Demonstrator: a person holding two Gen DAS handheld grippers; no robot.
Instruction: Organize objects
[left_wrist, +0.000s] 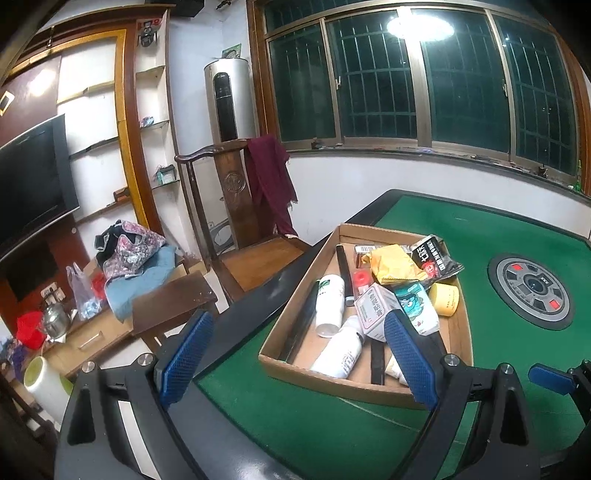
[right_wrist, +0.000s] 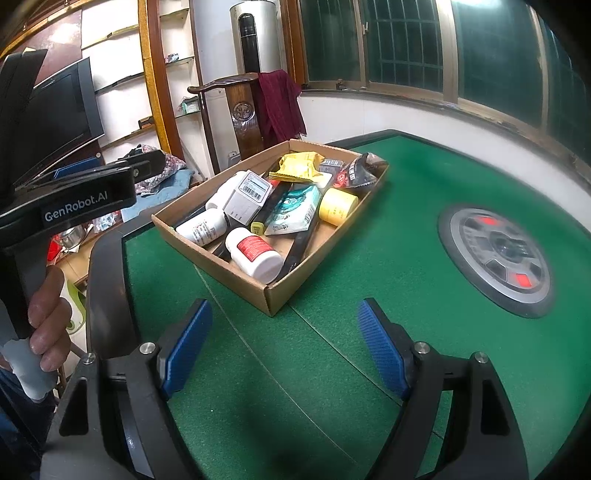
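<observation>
A shallow cardboard box (left_wrist: 271, 363) (right_wrist: 221, 266) sits on the green felt table (left_wrist: 295, 424) near its left edge. Inside lie white bottles (left_wrist: 330, 302) (right_wrist: 255, 254), a white carton (left_wrist: 373, 312), a teal pouch (right_wrist: 293, 210), a yellow packet (left_wrist: 395, 264), a yellow round tin (right_wrist: 338, 206), a black packet (left_wrist: 436, 258) and black strips. My left gripper (left_wrist: 299, 350) hovers open over the box's near end, nothing between its pads. My right gripper (right_wrist: 282, 306) stands open above bare felt, short of the box's near corner. A hand (right_wrist: 50, 317) holds the left gripper's handle.
A round grey control panel (left_wrist: 532, 291) (right_wrist: 502, 254) is set in the table's middle. Beyond the left edge stand a wooden chair (left_wrist: 229, 192) with a maroon cloth, a low cabinet (left_wrist: 92, 332) with a kettle and clothes, a television (left_wrist: 33, 177) and barred windows.
</observation>
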